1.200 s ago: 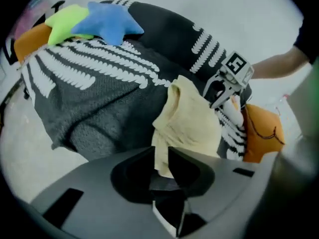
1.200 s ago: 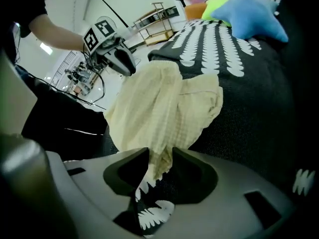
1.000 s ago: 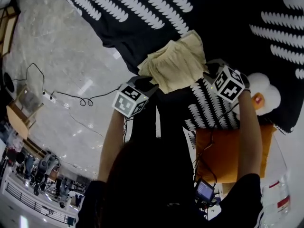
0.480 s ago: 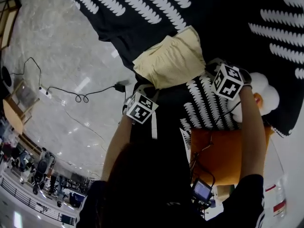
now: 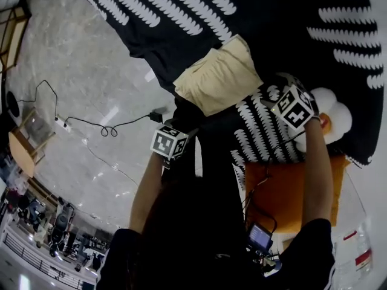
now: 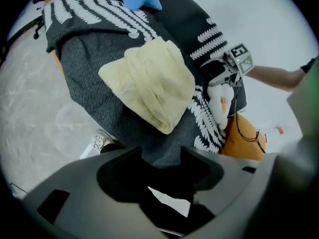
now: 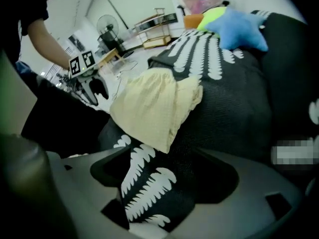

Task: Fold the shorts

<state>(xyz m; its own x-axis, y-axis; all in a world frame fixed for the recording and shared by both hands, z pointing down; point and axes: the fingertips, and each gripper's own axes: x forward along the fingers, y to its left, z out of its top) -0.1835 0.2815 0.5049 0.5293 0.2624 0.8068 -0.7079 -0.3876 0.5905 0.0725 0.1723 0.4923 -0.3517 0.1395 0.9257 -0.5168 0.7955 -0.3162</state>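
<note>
Shorts (image 5: 219, 80) lie folded as a pale yellow bundle, just beyond both claws. My left gripper (image 6: 162, 163) has its jaws spread, having just been opening, with nothing between them. My right gripper (image 7: 160, 171) stands wider, its jaws also just opened. It hovers over the black blanket (image 5: 181, 17) with white feathery stripes and pinches nothing. The shorts rest on that blanket by its near edge. An orange cushion (image 5: 284, 192) lies nearer, to the right, and a blue star toy (image 7: 240, 28) sits at the far end.
</note>
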